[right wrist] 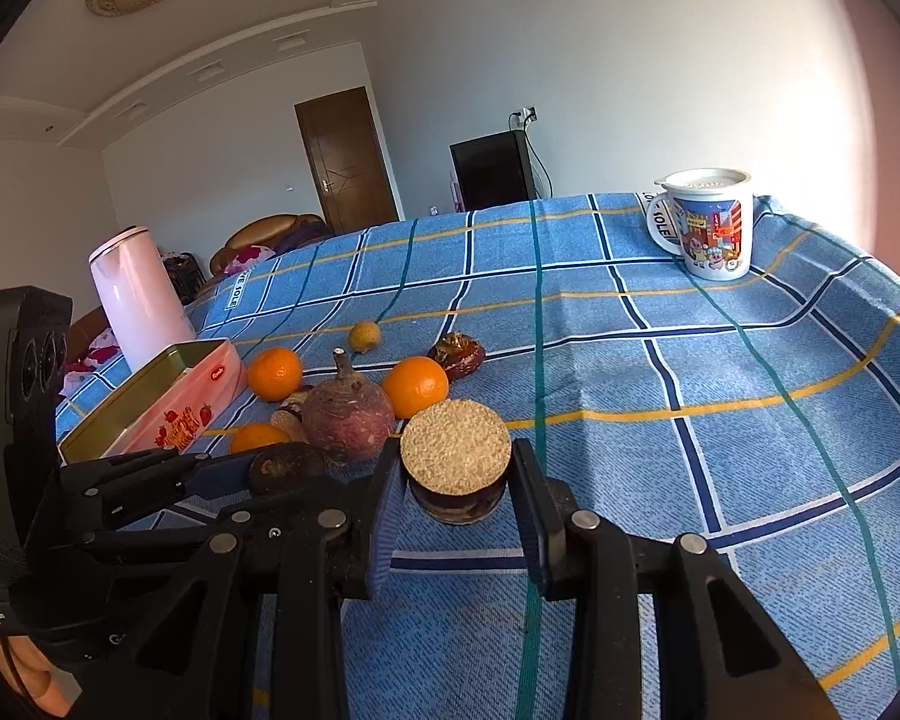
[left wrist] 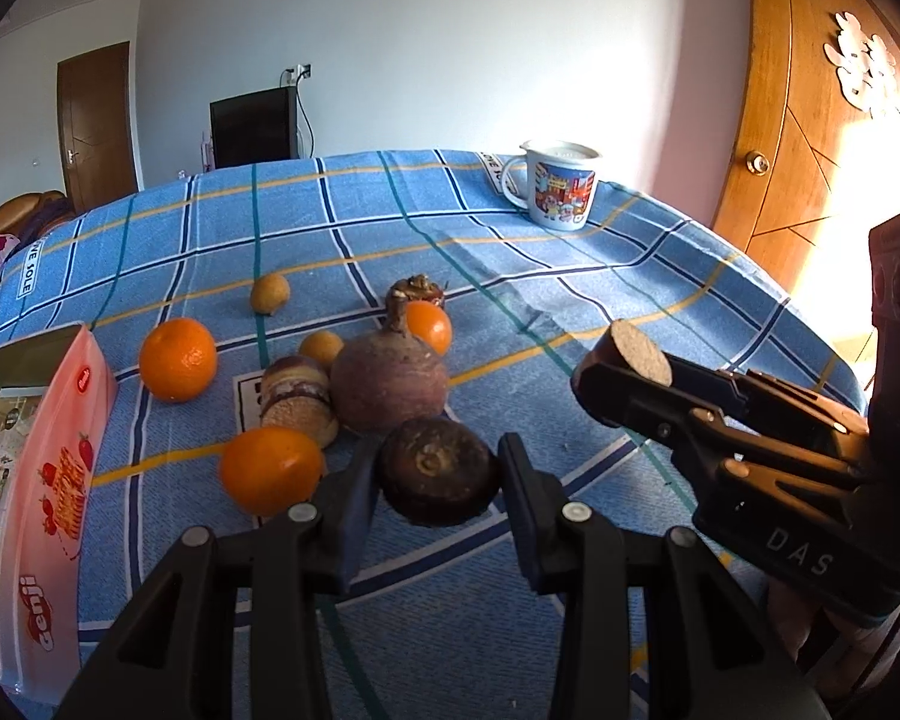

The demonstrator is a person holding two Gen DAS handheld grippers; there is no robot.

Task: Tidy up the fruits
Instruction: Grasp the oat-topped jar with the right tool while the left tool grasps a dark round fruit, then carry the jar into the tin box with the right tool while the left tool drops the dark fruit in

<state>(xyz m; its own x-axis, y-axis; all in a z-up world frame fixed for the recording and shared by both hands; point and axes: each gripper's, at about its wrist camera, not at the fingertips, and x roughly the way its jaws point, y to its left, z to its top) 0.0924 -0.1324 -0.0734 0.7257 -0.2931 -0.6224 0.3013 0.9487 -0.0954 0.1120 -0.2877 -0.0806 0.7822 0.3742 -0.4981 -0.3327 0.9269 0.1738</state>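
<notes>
Cut fruit [right wrist: 456,450] between right hand-held gripper [right wrist: 457,501] fingers, face up

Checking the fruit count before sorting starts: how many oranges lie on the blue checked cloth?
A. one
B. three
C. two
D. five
B: the left wrist view shows three oranges, one near the pink tin, one behind the big purple root and one nearest the camera.

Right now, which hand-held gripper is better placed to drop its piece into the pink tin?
Left. The left hand-held gripper grips the dark fruit beside the pink tin; the right hand-held gripper is farther away.
</notes>
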